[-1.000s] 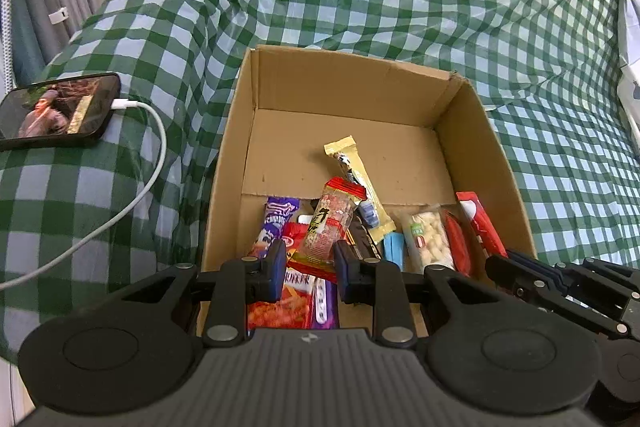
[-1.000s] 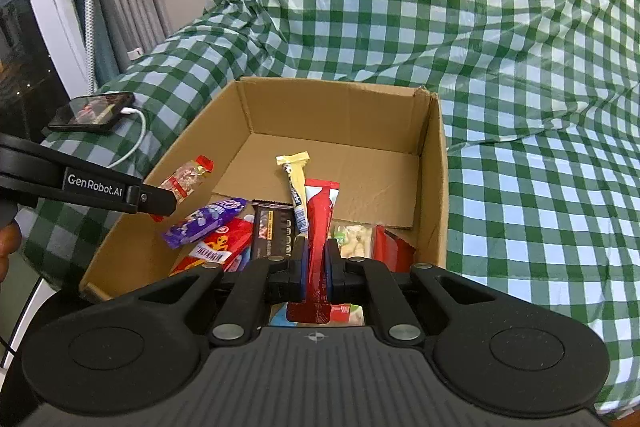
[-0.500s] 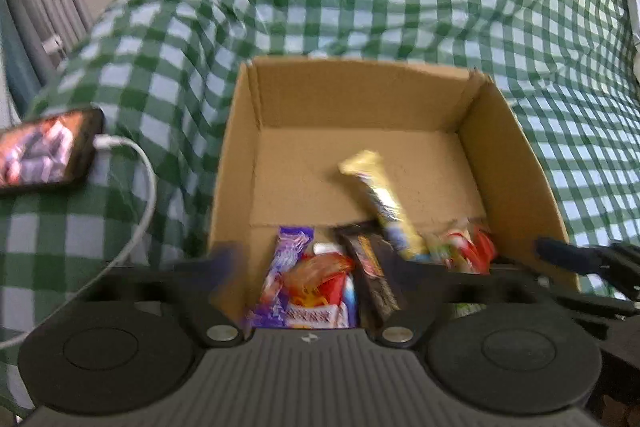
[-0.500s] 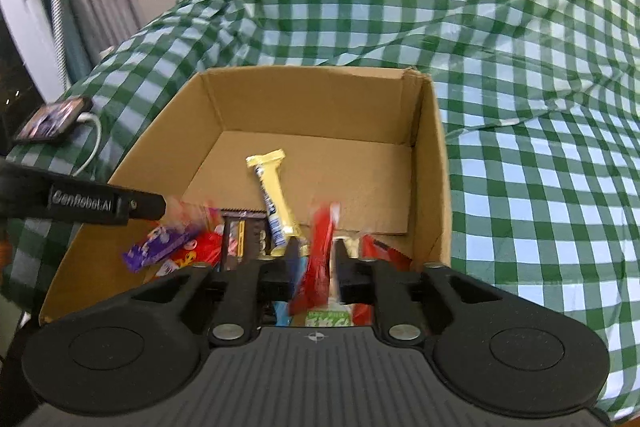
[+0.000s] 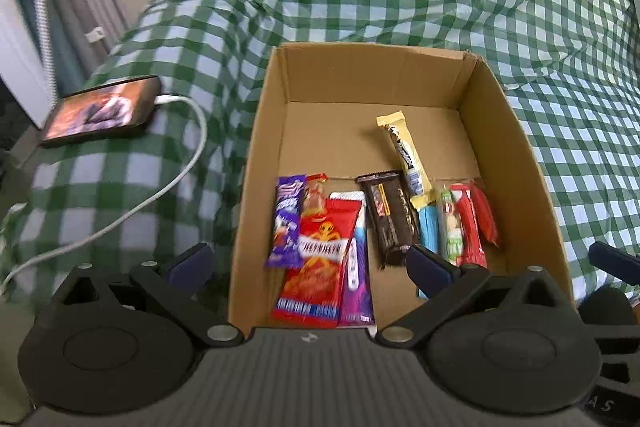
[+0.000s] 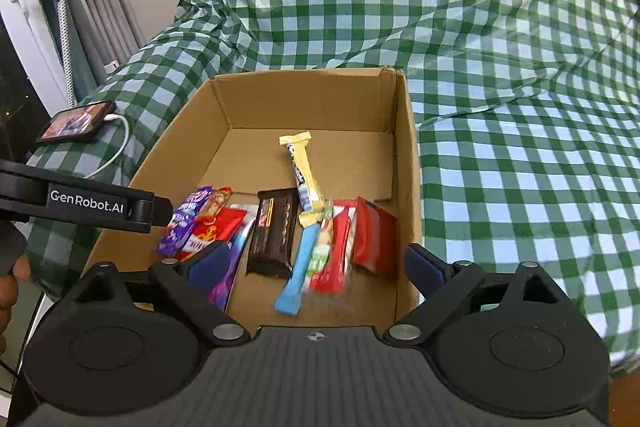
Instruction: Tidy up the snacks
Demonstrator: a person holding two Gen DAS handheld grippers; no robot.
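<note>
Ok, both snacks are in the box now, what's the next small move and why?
Probably lift both tools back out of the cardboard box. The left tool is wide open and empty, the right tool is opening with nothing gripped, and the red snack lies among the others.

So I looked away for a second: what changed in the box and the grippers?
Both grippers let go. The left gripper dropped its clear red-ended packet beside the purple pack; its jaws stand wide. The right gripper, jaws opening, released the red stick pack, now lying at the box's right side. The yellow bar, phone and box stayed put.
</note>
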